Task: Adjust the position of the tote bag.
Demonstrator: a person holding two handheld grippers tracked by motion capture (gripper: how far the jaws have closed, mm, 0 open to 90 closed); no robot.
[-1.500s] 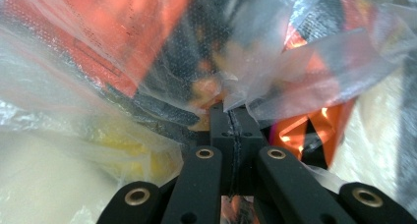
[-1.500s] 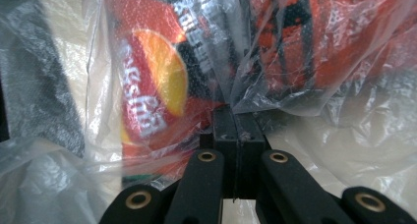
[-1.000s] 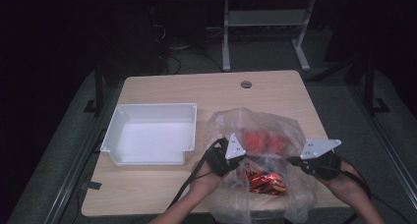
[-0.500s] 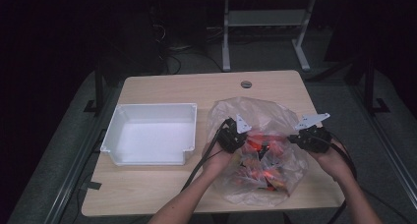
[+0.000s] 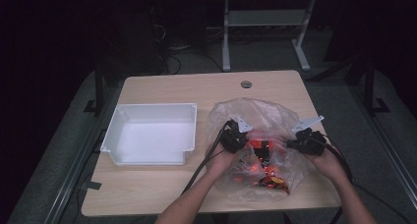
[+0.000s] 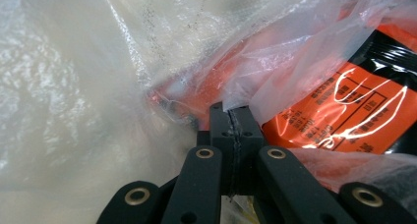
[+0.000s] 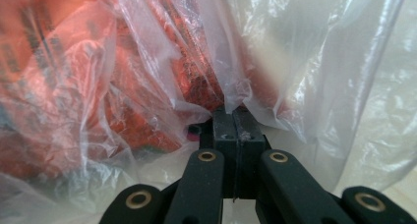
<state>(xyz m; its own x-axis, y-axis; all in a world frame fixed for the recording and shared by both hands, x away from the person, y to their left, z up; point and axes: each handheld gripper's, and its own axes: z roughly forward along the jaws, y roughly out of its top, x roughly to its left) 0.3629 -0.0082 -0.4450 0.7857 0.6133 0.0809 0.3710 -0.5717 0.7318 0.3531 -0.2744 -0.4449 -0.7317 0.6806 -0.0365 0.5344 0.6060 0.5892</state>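
Note:
A clear plastic bag (image 5: pixel 260 117) lies on the right half of the wooden table, with orange-red snack packets (image 5: pixel 263 167) inside it. My left gripper (image 5: pixel 241 137) is shut on a fold of the bag's film at its left side; in the left gripper view the film (image 6: pixel 255 94) is pinched between the closed jaws, with an orange packet (image 6: pixel 344 121) just behind. My right gripper (image 5: pixel 291 144) is shut on the film at the bag's right side; in the right gripper view the film (image 7: pixel 236 94) runs into the closed jaws, with red packets (image 7: pixel 74 76) seen through the plastic.
An empty white bin (image 5: pixel 152 133) stands on the left half of the table (image 5: pixel 162 189). A round cable hole (image 5: pixel 246 84) sits near the far edge. Beyond the table are a dark floor and a metal stand (image 5: pixel 265 22).
Both grippers have moved away from the person and down, drawing closer over the bag. The bag has bunched up between them.

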